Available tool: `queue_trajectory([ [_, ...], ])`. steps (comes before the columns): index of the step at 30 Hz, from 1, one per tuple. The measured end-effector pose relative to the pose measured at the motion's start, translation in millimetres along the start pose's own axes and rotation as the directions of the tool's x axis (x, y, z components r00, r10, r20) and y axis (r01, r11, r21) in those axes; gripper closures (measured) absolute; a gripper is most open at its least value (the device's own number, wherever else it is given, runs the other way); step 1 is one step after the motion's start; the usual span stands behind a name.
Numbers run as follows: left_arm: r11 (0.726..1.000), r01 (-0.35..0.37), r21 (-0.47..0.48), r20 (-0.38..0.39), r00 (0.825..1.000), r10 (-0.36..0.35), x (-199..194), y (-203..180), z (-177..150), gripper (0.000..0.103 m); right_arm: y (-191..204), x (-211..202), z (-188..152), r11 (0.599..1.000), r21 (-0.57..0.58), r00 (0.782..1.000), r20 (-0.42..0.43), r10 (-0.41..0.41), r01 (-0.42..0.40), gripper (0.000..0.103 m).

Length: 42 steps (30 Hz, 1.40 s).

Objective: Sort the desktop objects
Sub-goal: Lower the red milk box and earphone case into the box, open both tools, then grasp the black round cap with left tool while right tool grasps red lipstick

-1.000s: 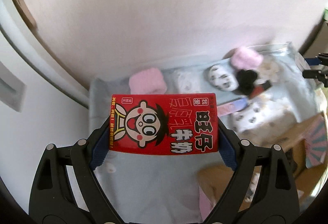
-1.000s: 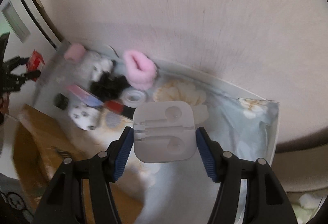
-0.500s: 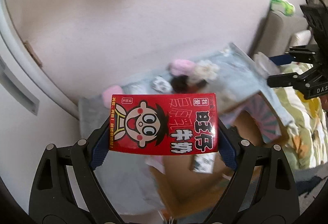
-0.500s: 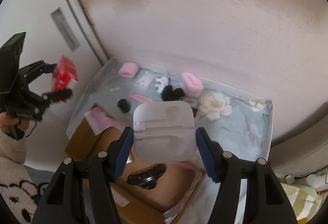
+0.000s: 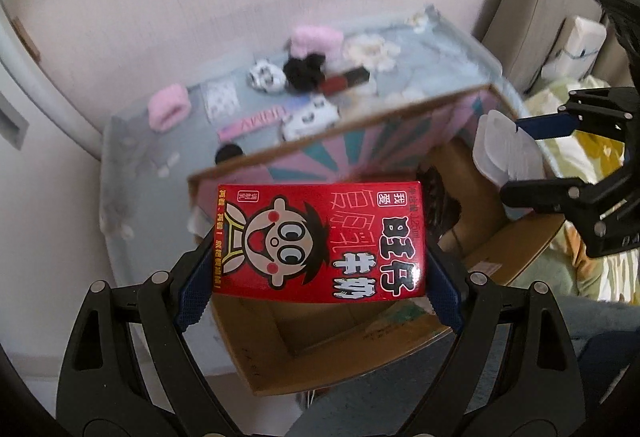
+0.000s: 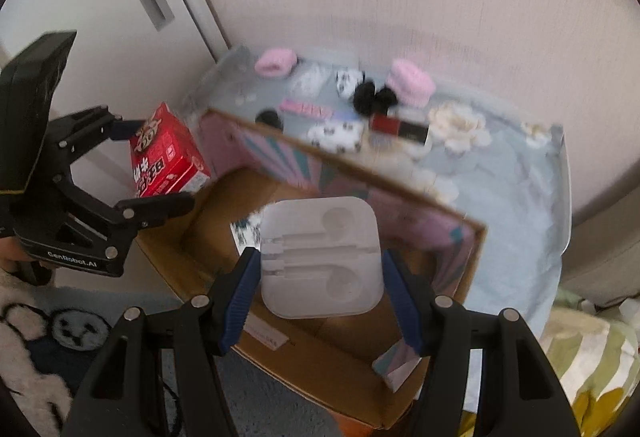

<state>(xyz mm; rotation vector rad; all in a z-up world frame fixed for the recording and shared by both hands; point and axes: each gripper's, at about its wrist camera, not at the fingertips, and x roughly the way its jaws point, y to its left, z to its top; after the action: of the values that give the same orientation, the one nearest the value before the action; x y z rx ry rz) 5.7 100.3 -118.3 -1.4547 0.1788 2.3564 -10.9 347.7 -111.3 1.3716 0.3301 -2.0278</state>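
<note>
Room: pale wall behind a light-blue worktop (image 5: 132,141) strewn with small soft items, an open cardboard box (image 5: 360,349) against its near edge.
Left wrist view, grip: left hand-held gripper (image 5: 320,273) is clamped on a red milk carton (image 5: 318,243), pads on its short ends, long axis running 9 to 3 o'clock.
Left wrist view, relation: box opening lies directly beneath and beyond the carton, towards 12 o'clock; judged, a straight lowering would put it inside.
Left wrist view, other arm: right hand-held gripper (image 5: 520,157) sits at 2 o'clock, over the box's right side.
Right wrist view, grip: right hand-held gripper (image 6: 320,277) is closed on a translucent earphone case (image 6: 320,257).
Right wrist view, relation: case hangs over the box (image 6: 208,205) interior; both arms look equally near.
Hard to make out: box contents are blurred and mostly covered; worktop items are smeared.
</note>
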Motion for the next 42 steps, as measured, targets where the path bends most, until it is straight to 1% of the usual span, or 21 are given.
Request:
queue_trajectory([
  [4,1.000,-0.019,-0.014,-0.045,0.999,0.019,14.5,-3.4,-4.0,0.015,1.3,12.3,-9.7,1.000,-0.002,0.999,-0.035,-0.013,0.013,0.045],
  [7,0.999,-0.021,-0.033,-0.082,0.996,0.018,25.9,-4.2,-7.7,0.015,3.4,18.9,-14.1,0.999,-0.017,0.998,-0.052,-0.032,0.031,0.045],
  [10,0.999,-0.022,-0.043,-0.103,0.995,0.017,32.1,-5.8,-11.9,0.015,3.4,22.9,-17.6,1.000,-0.016,0.998,-0.065,-0.018,0.017,0.045],
  [13,0.999,-0.027,-0.047,-0.116,0.993,0.021,35.9,-7.0,-14.8,0.015,2.5,26.3,-19.9,1.000,-0.021,0.997,-0.078,-0.020,0.019,0.045],
  [18,0.998,-0.034,-0.057,-0.123,0.992,0.027,37.0,-6.6,-15.5,0.015,0.4,28.7,-19.4,1.000,-0.019,0.996,-0.083,-0.014,0.012,0.045],
  [21,0.998,-0.024,-0.062,-0.121,0.993,0.016,35.7,-7.5,-15.8,0.015,1.0,30.1,-18.6,1.000,-0.023,0.997,-0.082,-0.008,0.007,0.045],
  [25,0.998,-0.033,-0.053,-0.115,0.993,0.027,33.9,-10.4,-16.0,0.015,2.5,32.6,-18.3,1.000,-0.027,0.997,-0.081,-0.001,-0.001,0.045],
  [31,0.998,-0.021,-0.060,-0.107,0.994,0.014,32.9,-10.4,-12.5,0.014,2.5,35.3,-15.7,0.999,-0.021,0.995,-0.090,0.032,-0.034,0.044],
  [32,0.998,-0.020,-0.064,-0.108,0.994,0.013,32.7,-10.3,-11.2,0.008,2.6,36.5,-14.6,0.999,-0.018,0.994,-0.098,0.042,-0.044,0.043],
  [33,0.997,-0.026,-0.074,-0.107,0.994,0.018,31.6,-9.1,-9.5,0.000,2.4,37.6,-14.1,0.999,-0.013,0.993,-0.106,0.046,-0.048,0.031],
  [35,0.995,-0.035,-0.090,-0.085,0.996,0.028,26.4,-6.0,-7.7,0.000,1.3,39.0,-13.2,0.999,-0.007,0.993,-0.111,0.042,-0.043,0.011],
  [37,0.994,-0.047,-0.099,-0.057,0.998,0.041,19.8,-2.5,-5.9,0.000,-0.4,35.1,-13.0,0.999,-0.002,0.996,-0.074,0.045,-0.045,0.006],
  [38,0.993,-0.055,-0.102,-0.049,0.998,0.050,17.6,-0.8,-5.0,0.000,-2.0,33.1,-12.6,0.999,0.006,0.997,-0.062,0.054,-0.054,0.001],
  [40,0.991,-0.061,-0.116,-0.038,0.998,0.057,13.8,3.9,-3.7,0.000,-5.6,29.9,-11.1,0.997,0.028,0.996,-0.048,0.078,-0.077,0.001],
  [42,0.989,-0.053,-0.136,-0.033,0.998,0.049,12.1,8.6,-3.3,0.000,-9.2,27.9,-9.1,0.996,0.050,0.996,-0.040,0.082,-0.080,0.001],
])
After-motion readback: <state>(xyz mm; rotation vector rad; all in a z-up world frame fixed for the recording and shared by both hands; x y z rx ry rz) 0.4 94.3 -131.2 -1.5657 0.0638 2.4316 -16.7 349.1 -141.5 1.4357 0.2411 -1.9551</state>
